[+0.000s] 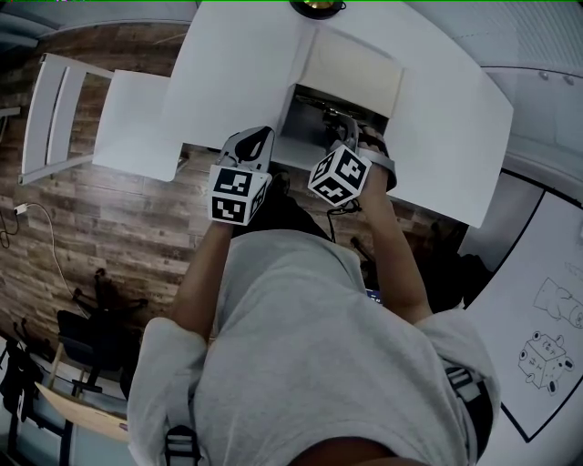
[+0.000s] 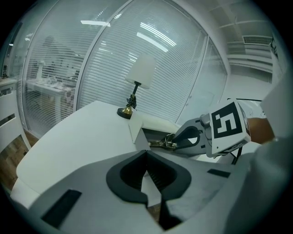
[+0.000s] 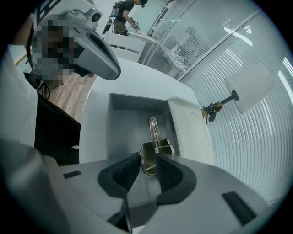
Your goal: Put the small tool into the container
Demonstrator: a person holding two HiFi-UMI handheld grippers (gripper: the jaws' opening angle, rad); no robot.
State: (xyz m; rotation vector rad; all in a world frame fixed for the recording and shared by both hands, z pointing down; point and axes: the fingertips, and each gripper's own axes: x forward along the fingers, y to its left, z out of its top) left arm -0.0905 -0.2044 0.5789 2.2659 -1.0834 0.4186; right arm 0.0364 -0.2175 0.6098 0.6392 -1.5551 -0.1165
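A small metal tool (image 3: 153, 148) stands on end between the jaws of my right gripper (image 3: 145, 161), over the grey box-shaped container (image 3: 123, 125) set in the white table. The jaws stand apart, with a gap between the left pad and the tool, so the pads do not press on it. In the head view the right gripper (image 1: 346, 136) reaches into the container (image 1: 305, 114). In the left gripper view the tool (image 2: 160, 144) shows at the right gripper's tip (image 2: 181, 139). My left gripper (image 2: 146, 160) is shut and holds nothing; it hovers at the table's near edge (image 1: 253, 144).
A white table (image 1: 237, 82) has the container's white flap (image 1: 355, 64) raised behind it. A lamp with a white shade (image 2: 141, 73) stands at the far side. A white chair (image 1: 55, 109) stands on the wooden floor at left. A person (image 3: 124, 13) is far behind.
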